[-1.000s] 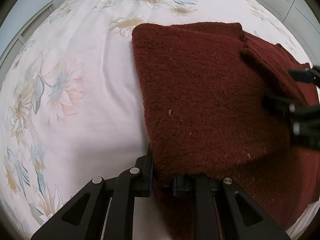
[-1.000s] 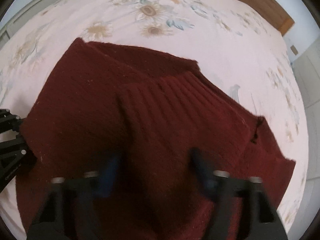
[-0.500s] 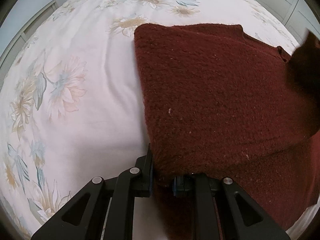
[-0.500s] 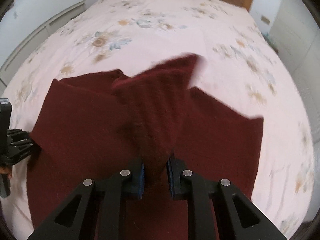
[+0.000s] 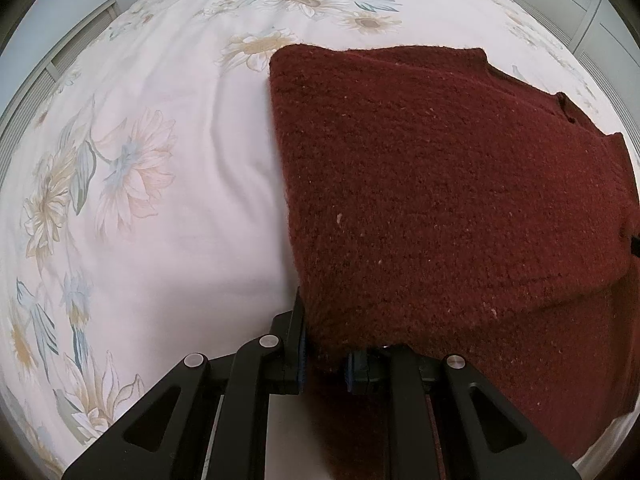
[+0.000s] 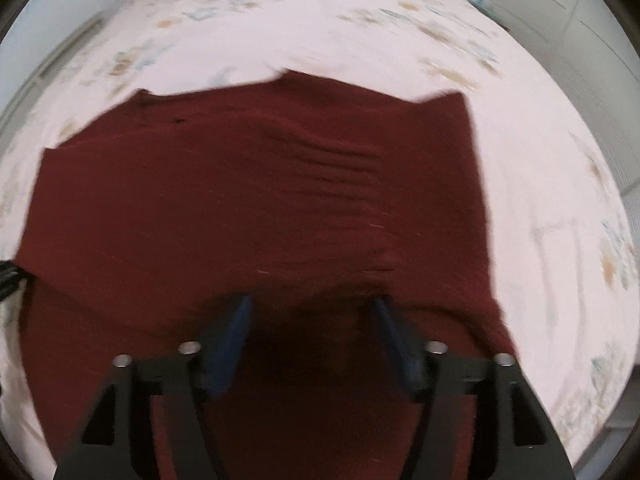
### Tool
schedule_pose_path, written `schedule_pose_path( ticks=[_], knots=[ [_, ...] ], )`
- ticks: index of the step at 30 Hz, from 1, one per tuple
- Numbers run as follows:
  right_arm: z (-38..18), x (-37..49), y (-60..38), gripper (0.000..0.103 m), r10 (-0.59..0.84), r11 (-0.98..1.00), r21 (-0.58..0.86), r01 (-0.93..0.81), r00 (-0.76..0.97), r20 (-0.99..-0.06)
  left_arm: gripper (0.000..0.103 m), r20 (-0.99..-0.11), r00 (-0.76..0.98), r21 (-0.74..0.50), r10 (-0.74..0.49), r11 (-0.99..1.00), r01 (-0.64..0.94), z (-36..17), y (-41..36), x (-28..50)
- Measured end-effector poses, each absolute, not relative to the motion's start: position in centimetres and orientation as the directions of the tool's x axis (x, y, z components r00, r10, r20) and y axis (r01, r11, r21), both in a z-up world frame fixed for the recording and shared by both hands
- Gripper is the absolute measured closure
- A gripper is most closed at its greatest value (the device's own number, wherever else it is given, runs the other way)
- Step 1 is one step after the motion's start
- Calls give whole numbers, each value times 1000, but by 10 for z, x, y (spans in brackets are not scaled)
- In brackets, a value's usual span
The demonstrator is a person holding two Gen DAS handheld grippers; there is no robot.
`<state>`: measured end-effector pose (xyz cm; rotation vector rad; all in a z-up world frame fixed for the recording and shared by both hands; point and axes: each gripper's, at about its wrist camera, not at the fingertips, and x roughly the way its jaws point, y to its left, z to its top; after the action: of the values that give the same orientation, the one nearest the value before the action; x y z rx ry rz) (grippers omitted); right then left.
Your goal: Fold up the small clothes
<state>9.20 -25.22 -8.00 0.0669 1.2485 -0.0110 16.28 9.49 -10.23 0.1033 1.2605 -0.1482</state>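
Lay folded on the bed (image 5: 192, 184), a dark red knitted sweater (image 5: 460, 184), toward the near edge of the mattress. Clenched on the near left corner of the top layer: left hand-held gripper (image 5: 326, 364), blue pads pressed into the knit, a lower layer of the same garment spread beneath and to the right. Ran straight from that corner away to the far left corner, the sweater's left edge, with a broad stretch of flowered sheet bare to its left and beyond its far edge. Stepped down at the far right, the far edge, around a small notch in the knit. Seen from the right wrist, blurred: right hand-held gripper (image 6: 316, 332) released, jaws just spread apart, blue fingers (image 6: 228, 344) standing wide on either side of the cloth without pressing it, dark red knit below and between them. Showed ahead of it a ribbed band across the middle of the garment and a straight right edge, open sheet to the right and far side. Just visible at the left rim of that view, part of the other gripper at the garment's corner.
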Motion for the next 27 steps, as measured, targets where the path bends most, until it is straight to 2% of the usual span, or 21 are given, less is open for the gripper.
schedule_pose_path(
  ticks=[3,7,10,20,21,22,24,25,27],
  knots=[
    [-70,87,-270,34,44,994,77,82,338,-940,91,-953,299,-6,-56,986,165,-99,95,163],
    [-47,98,-291,25,59,987,112,118,383,-922,91,-953,299,-1,-52,986,167,-97,96,160],
    [-46,117,-299,25,58,986,112,126,372,-926,91,-953,299,-1,-51,986,164,-99,95,158],
    [-101,145,-264,27,2,999,12,37,275,-961,91,-950,310,30,-28,983,181,-99,87,148],
    [-99,143,-261,33,2,999,13,37,287,-958,91,-950,311,32,-27,983,183,-99,86,149],
    [-97,141,-259,56,26,999,36,27,295,-955,91,-949,313,35,-25,982,185,-98,85,148],
    [-93,139,-252,68,41,999,40,-9,305,-952,91,-947,320,39,-24,981,189,-102,85,144],
    [-90,138,-248,84,15,999,2,-41,317,-948,91,-946,325,42,-24,980,192,-101,84,143],
    [-82,136,-246,87,23,998,-1,-70,337,-941,91,-942,336,49,-22,979,200,-98,82,141]
  ],
)
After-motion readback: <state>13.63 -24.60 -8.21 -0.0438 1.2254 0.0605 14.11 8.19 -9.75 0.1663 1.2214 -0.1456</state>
